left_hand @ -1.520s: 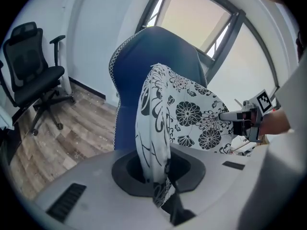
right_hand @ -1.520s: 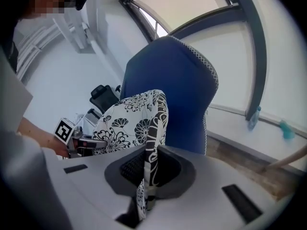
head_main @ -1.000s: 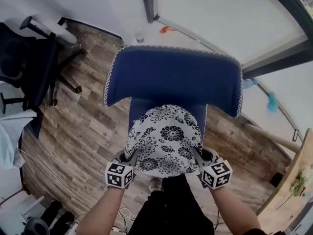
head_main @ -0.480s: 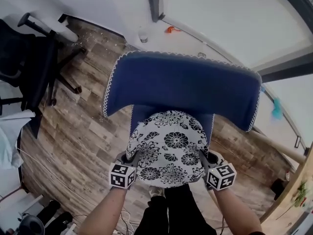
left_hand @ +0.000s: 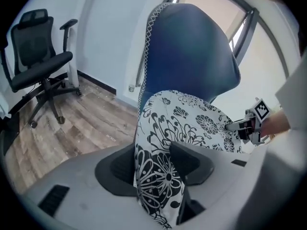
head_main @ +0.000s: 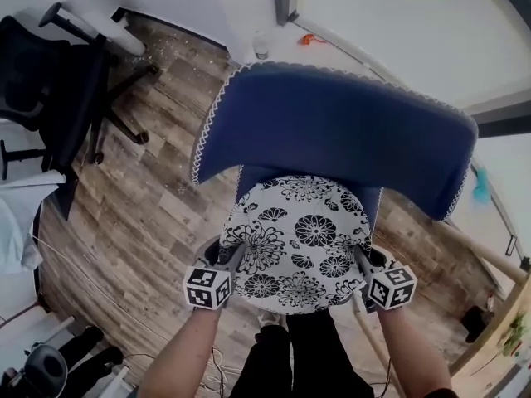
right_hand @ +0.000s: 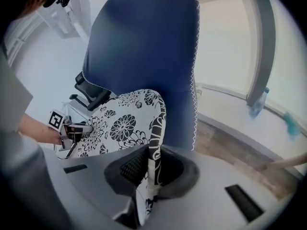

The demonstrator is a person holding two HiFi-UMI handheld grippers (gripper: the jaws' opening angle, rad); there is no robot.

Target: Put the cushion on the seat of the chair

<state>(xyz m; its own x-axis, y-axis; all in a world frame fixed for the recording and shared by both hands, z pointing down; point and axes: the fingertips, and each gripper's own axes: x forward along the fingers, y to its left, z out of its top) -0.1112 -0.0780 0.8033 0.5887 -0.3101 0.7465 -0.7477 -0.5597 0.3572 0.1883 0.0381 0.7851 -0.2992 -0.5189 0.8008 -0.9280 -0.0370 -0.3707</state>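
Observation:
A white cushion with black flowers [head_main: 299, 239] lies over the seat of the blue chair [head_main: 332, 131], in front of its backrest. My left gripper [head_main: 232, 255] is at the cushion's left edge. In the left gripper view its jaws [left_hand: 153, 164] are opening, and the cushion's edge [left_hand: 192, 123] stands loose between them. My right gripper [head_main: 361, 264] is shut on the cushion's right edge. In the right gripper view the fabric [right_hand: 120, 123] is pinched between its pads [right_hand: 152, 169]. The seat under the cushion is hidden.
A black office chair [head_main: 58, 98] stands at the left on the wooden floor. A white cloth [head_main: 17, 222] hangs at the left edge. A small bottle [head_main: 261, 46] stands by the wall behind the blue chair. The person's legs [head_main: 299, 355] are close to the chair's front.
Both grippers and the cushion have sunk lower and closer to the backrest, so that the cushion now covers the seat.

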